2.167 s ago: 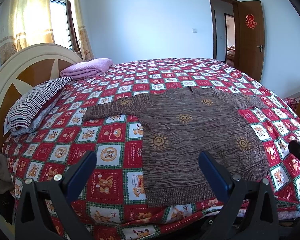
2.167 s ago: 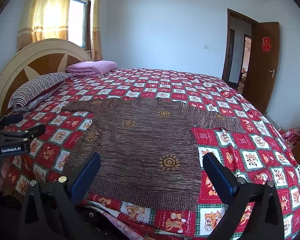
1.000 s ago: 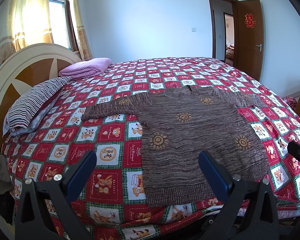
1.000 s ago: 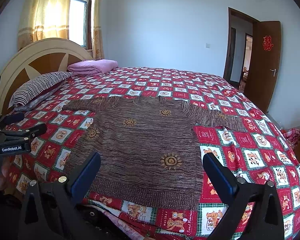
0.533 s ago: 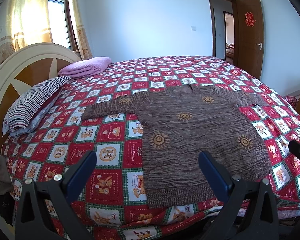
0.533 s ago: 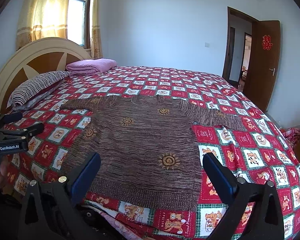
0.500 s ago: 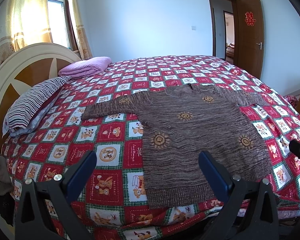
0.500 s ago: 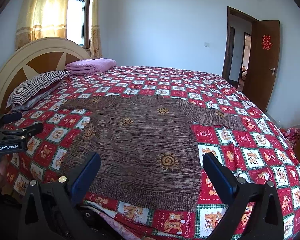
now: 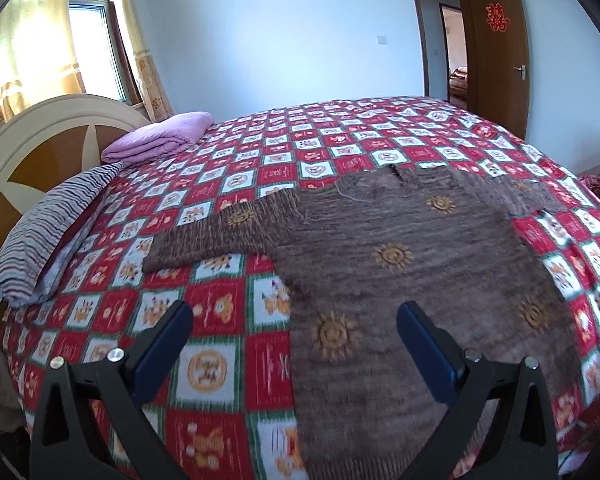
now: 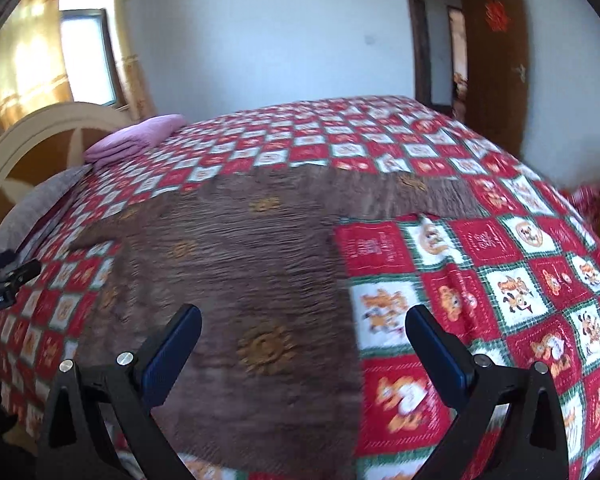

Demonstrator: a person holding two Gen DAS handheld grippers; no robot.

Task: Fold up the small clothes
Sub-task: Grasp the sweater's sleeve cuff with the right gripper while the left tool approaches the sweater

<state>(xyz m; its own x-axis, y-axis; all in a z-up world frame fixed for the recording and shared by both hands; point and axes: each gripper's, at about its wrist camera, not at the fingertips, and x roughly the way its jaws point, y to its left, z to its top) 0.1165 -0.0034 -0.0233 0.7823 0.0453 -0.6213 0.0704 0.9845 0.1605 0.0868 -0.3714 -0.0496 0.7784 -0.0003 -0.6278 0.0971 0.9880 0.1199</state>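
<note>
Fingers wide apart on my left gripper (image 9: 292, 344) and right gripper (image 10: 302, 346), holding nothing; sweater (image 9: 400, 264) flat on the bed (image 9: 340, 144) beyond them, nearer than before.

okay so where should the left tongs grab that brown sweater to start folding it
Probably the cuff of the sleeve lying toward the striped pillow. The brown sweater is spread flat, so slide the open left tongs under the cuff's edge from the pillow side.

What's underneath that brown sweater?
The brown sweater lies spread flat on the red checked bedspread, which shows all around it. Whatever is beneath the sweater's middle is covered.
</note>
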